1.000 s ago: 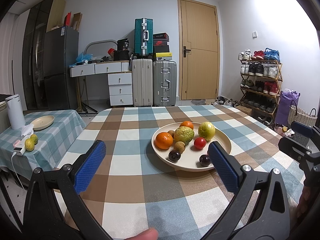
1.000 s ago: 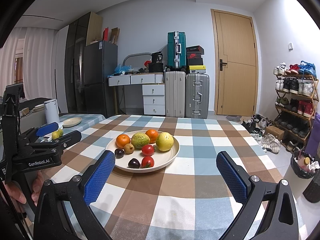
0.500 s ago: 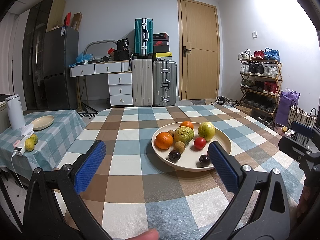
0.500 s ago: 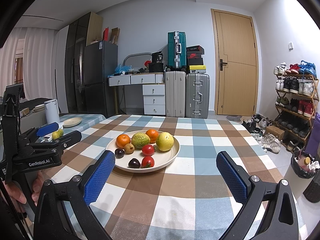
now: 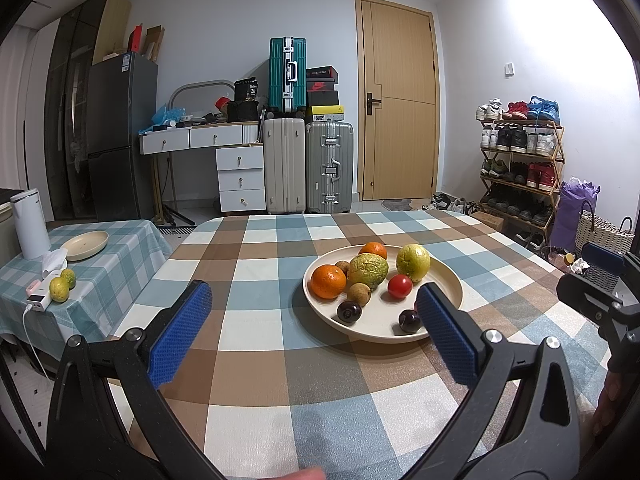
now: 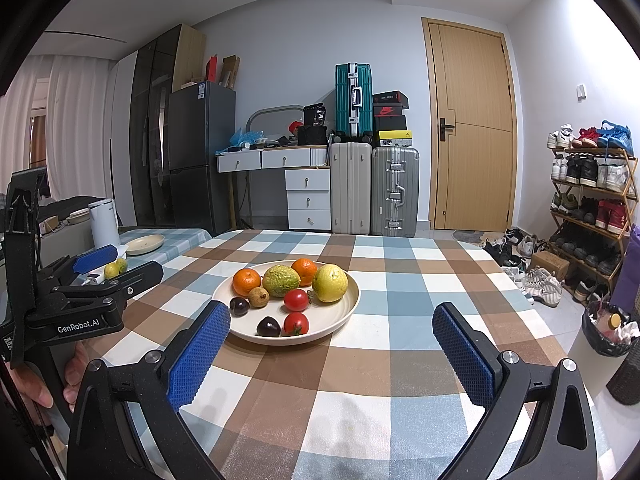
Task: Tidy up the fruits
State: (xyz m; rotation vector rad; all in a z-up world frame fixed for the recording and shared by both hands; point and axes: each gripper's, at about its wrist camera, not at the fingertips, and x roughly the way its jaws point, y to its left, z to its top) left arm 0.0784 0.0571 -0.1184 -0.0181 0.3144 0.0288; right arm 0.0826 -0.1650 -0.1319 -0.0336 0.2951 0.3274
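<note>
Cream-coloured and round, the plate (image 6: 344, 312) sits near the middle of the checked table (image 6: 400, 380), and all the fruit on this table lies inside it, bunched toward its far left side. I count two oranges (image 6: 246, 281), a bumpy green fruit (image 6: 281, 280), a yellow-green round fruit (image 6: 330, 282), a small brown fruit (image 6: 259, 297), two red tomatoes (image 6: 296, 299) and two dark plums (image 6: 268, 326). I think the plate is there to keep round things from rolling off. Two more small yellow-green fruits (image 5: 63, 286) lie on the side table (image 5: 120, 248) far to the left, next to a second plate (image 5: 85, 245) with nothing I can see in it. That could mean the fruit is already gathered, or that it must be shared out; I cannot tell which. My left gripper (image 5: 316, 330) hangs low over the near edge of the table, its blue pads spread wide with nothing between them. My right gripper (image 6: 334, 354) is the same, wide apart and holding nothing, with the plate just beyond its left pad. I can read "GenRobot.AI" on the left gripper's side, and "36" on a black bag (image 6: 316, 117) on the far desk (image 6: 264, 158).
</note>
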